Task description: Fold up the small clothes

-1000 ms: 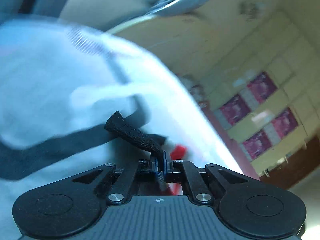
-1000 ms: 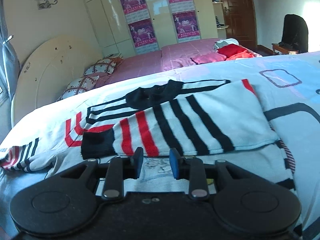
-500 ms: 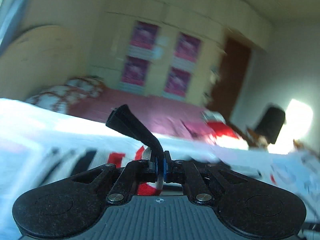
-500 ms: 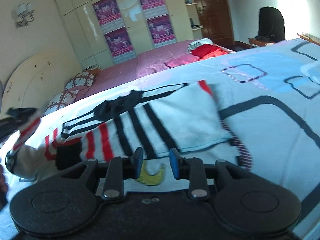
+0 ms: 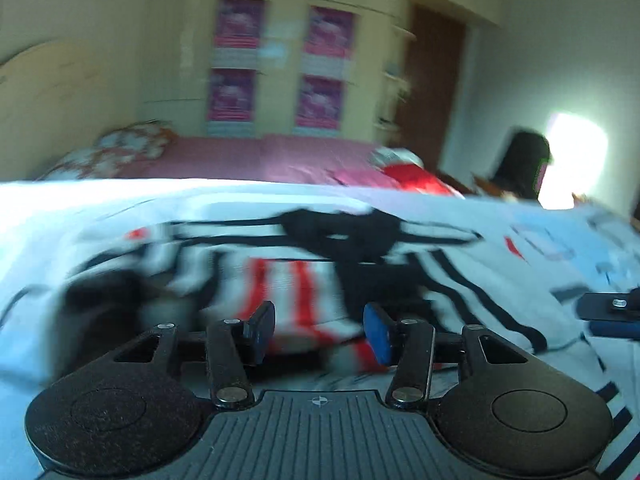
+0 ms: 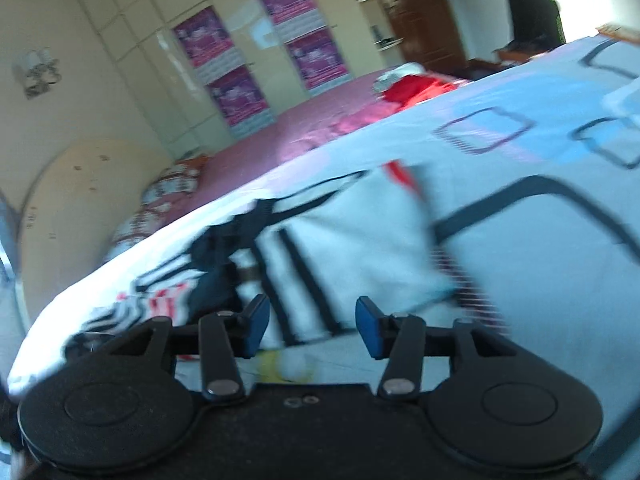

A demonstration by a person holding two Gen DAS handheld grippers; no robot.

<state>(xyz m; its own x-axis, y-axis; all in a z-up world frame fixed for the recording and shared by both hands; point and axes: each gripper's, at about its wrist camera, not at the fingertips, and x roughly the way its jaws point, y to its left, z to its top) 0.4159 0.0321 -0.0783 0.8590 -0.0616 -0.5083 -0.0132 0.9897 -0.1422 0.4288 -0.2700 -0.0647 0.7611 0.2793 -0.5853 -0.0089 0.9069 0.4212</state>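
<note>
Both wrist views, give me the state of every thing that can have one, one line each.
Left hand-held gripper: open, jaws just opened, nothing between the pads.
Right hand-held gripper: open, jaws just widened, nothing gripped.
Striped sweater: lying on the bed, sleeves folded over the body.
Door: blurred, cannot tell.

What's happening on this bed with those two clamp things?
A person is folding a small striped sweater on the bed, working a handheld clamp tool in each hand. The left gripper had been pinching a black cuff; its jaws have just been opening and nothing is between them now. The right gripper has also just been opening, empty, over the sweater's folded body.
</note>
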